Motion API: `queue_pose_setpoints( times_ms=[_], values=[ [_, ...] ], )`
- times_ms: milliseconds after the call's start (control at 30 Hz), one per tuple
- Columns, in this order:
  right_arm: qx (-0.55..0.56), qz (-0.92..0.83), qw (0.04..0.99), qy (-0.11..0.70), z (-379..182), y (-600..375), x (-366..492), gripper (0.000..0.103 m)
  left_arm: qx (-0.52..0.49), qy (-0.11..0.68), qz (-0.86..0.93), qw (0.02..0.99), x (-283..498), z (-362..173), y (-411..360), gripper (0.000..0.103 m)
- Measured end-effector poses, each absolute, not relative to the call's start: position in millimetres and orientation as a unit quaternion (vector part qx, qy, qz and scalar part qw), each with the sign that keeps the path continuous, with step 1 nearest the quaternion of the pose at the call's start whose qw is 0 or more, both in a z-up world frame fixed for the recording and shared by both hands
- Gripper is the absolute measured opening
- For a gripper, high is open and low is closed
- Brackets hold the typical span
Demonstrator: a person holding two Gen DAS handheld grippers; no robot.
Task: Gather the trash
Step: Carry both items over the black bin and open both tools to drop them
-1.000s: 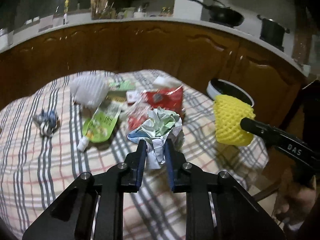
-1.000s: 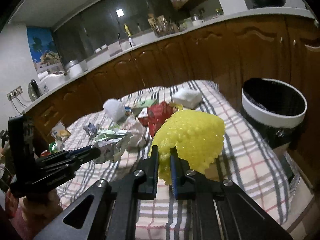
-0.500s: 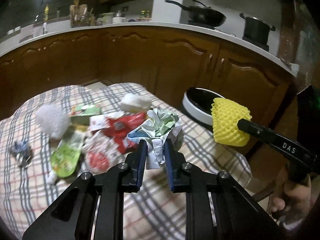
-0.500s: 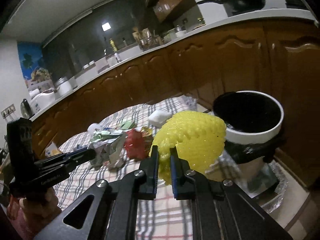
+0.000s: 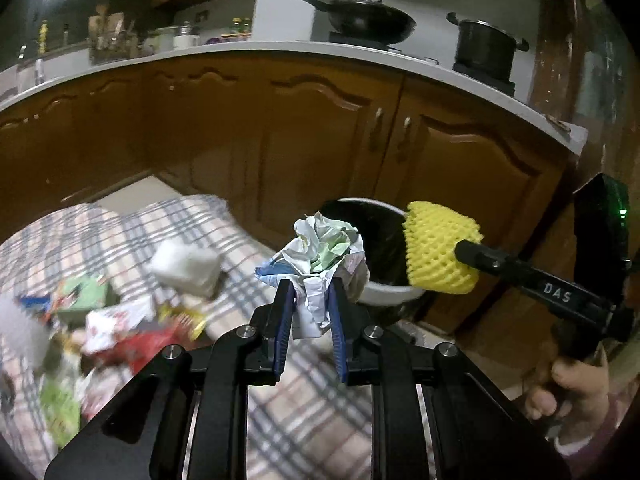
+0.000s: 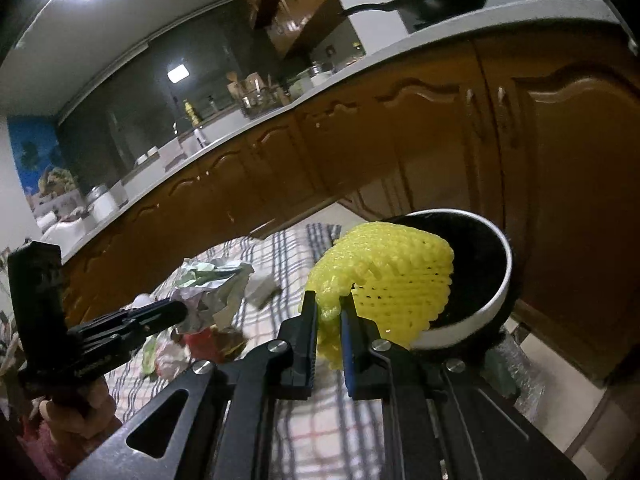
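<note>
My left gripper [image 5: 311, 286] is shut on a crumpled paper wad [image 5: 320, 248], held in the air in front of the white-rimmed, black-lined trash bin [image 5: 384, 292]. My right gripper [image 6: 329, 300] is shut on a yellow foam fruit net [image 6: 384, 272], held at the bin's near rim [image 6: 500, 292]. The net [image 5: 438, 254] and the right gripper's finger [image 5: 520, 270] also show in the left wrist view, over the bin's right side. The paper wad [image 6: 212, 288] and the left gripper [image 6: 176, 310] show at the left of the right wrist view.
A plaid-clothed table [image 5: 192, 220] carries more trash: a white foam block [image 5: 186, 266], a red wrapper [image 5: 148, 348], green packets [image 5: 80, 292]. Brown kitchen cabinets [image 5: 304, 140] stand right behind the bin. A wok [image 5: 360, 20] and pot [image 5: 486, 46] sit on the counter.
Both grippers have moved to the right, off the table's trash pile and toward the bin, still holding the paper wad and the foam net. The bin looms larger in both views.
</note>
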State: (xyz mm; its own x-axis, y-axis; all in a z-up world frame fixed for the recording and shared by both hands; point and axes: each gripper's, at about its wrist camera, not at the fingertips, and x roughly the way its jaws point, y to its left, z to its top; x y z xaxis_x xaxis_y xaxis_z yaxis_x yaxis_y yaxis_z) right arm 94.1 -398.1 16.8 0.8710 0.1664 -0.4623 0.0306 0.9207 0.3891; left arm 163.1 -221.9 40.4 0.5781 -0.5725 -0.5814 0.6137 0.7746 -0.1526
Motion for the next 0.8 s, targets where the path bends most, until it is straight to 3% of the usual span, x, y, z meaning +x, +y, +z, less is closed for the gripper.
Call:
queue_pose_setpoints(
  times_ms=[633, 800],
  values=[
    [0.231, 0.021, 0.923, 0.306, -17, -462, 156, 0.011, 0.061, 0.377, -0.372, 0.846, 248, 5, -336, 0.017],
    [0.241, 0.020, 0.916, 0.321, -26, -471, 165, 0.015, 0.068, 0.395, -0.364, 0.841, 257, -9, -348, 0.026]
  ],
)
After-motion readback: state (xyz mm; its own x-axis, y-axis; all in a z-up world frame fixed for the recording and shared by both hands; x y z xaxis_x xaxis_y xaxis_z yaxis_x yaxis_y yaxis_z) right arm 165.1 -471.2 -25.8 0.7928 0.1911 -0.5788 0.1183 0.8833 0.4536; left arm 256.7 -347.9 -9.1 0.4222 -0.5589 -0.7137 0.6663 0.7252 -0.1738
